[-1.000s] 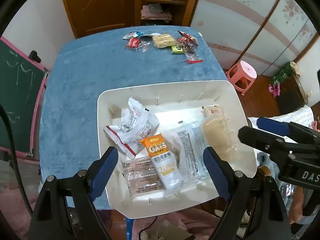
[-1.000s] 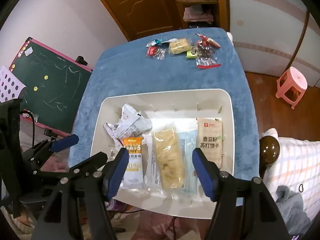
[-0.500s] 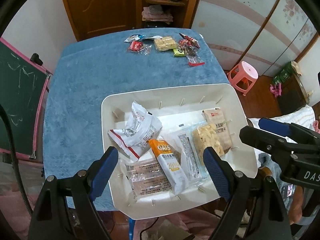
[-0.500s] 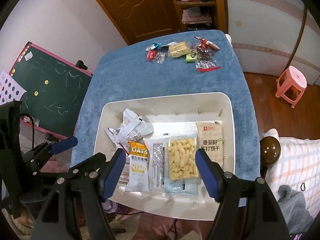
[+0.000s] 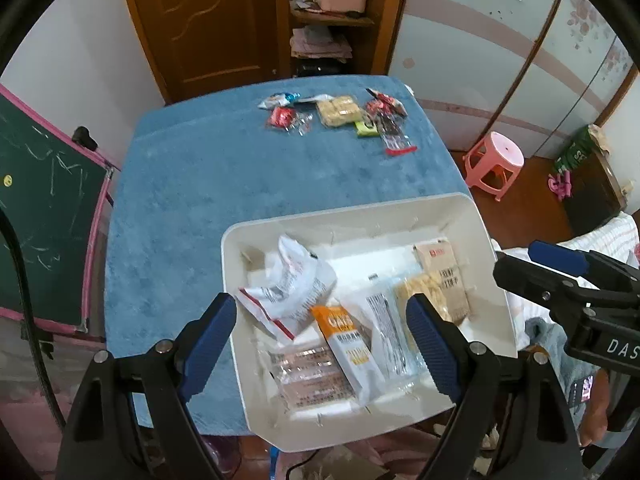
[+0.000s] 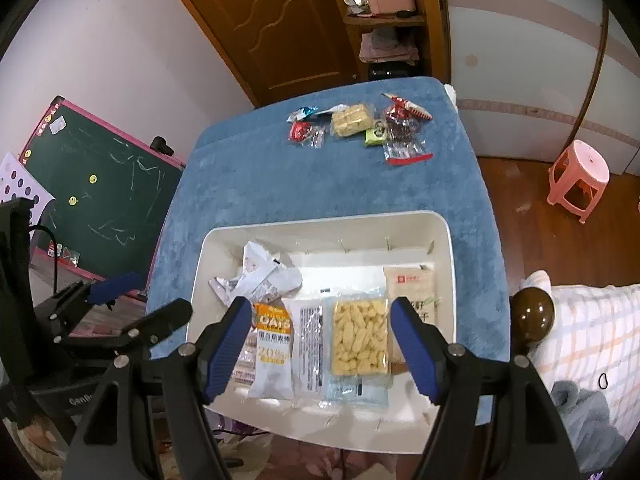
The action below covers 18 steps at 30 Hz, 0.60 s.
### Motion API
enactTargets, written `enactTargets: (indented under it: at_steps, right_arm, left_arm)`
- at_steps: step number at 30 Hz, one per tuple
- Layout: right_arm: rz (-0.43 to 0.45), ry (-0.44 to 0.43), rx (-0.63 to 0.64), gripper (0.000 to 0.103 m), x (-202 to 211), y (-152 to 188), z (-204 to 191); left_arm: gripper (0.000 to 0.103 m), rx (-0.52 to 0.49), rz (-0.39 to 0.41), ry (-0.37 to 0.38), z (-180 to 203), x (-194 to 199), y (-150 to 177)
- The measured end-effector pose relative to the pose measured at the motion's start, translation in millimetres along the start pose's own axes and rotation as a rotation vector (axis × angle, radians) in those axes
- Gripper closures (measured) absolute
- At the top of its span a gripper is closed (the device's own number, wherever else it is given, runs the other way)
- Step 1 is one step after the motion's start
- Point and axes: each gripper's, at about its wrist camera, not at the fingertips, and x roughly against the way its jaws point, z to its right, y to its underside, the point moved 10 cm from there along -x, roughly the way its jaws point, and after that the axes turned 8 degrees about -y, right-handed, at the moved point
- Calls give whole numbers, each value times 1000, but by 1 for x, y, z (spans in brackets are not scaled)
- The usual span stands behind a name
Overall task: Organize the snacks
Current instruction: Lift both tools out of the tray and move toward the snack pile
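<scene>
A white tray point(image 5: 486, 248) point(image 6: 446, 240) sits at the near edge of the blue table point(image 5: 208, 184) point(image 6: 280, 184). In it lie a crumpled white bag point(image 5: 288, 284) point(image 6: 260, 276), an orange oats pack point(image 5: 348, 344) point(image 6: 272, 344), a clear pack of yellow puffs point(image 6: 360, 336) point(image 5: 424, 292) and a beige cracker pack point(image 6: 412, 288) point(image 5: 440, 260). My left gripper point(image 5: 320, 344) is open and empty above the tray's near left. My right gripper point(image 6: 320, 344) is open and empty above the tray's near middle. Several loose snacks point(image 5: 340, 114) point(image 6: 356, 124) lie at the table's far edge.
A green chalkboard point(image 5: 36, 208) point(image 6: 100, 192) leans left of the table. A pink stool point(image 5: 496, 160) point(image 6: 580, 176) stands on the floor to the right. A wooden door point(image 5: 200, 20) and shelf point(image 5: 328, 20) are behind the table.
Both grippers have pulled back and up from the tray, staying open. The puff pack now lies flat in the tray beside the cracker pack.
</scene>
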Motion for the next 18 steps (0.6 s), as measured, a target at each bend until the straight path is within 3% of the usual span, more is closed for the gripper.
enactTargets:
  at_steps: [6, 13, 18]
  right_arm:
    - [19, 24, 25, 30, 5, -33, 8]
    - [73, 118, 55, 30, 8, -113, 32]
    - [77, 137, 15, 30, -8, -169, 54]
  left_arm:
    - [17, -16, 61, -27, -14, 10, -41]
    - [17, -40, 127, -82, -39, 2, -115]
    - [17, -52, 133, -103, -55, -29, -176]
